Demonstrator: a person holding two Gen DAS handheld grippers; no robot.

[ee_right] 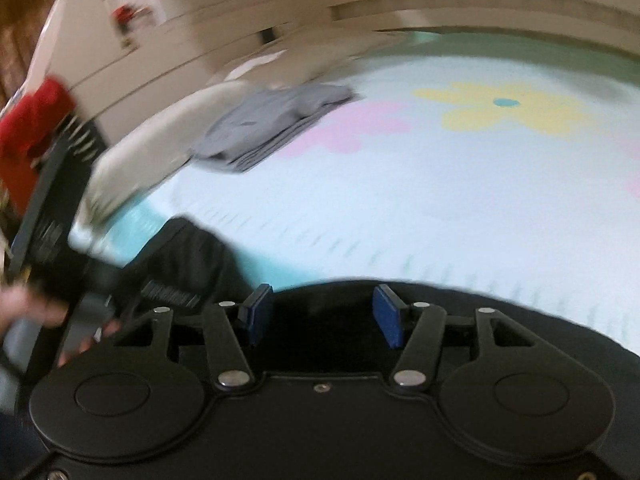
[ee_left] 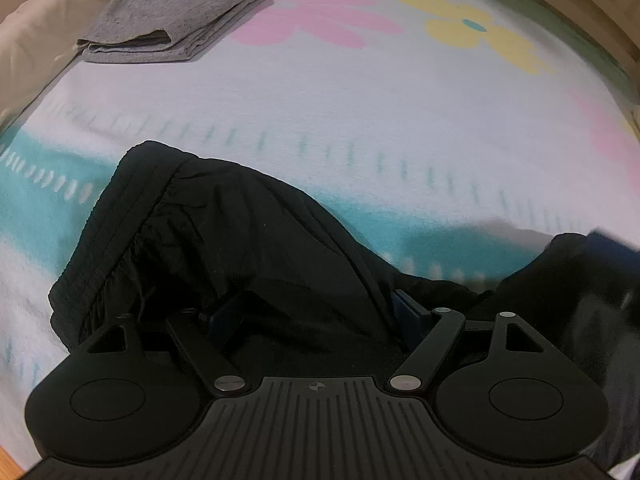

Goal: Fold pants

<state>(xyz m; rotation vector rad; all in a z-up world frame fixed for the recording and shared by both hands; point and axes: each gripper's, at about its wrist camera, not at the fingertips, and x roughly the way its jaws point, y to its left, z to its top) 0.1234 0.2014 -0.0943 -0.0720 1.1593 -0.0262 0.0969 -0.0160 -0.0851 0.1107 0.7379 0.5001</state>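
Black pants (ee_left: 224,248) lie soft and limp at six o'clock on the bed (ee_left: 360,120), bunched inside my spread left gripper (ee_left: 316,312), my right gripper (ee_right: 322,316) parted above; I'd pinch the waistband.

Bare blanket (ee_left: 360,120) mid-bed, folded grey garment (ee_left: 180,16) far left, black pants (ee_left: 224,248) nearest
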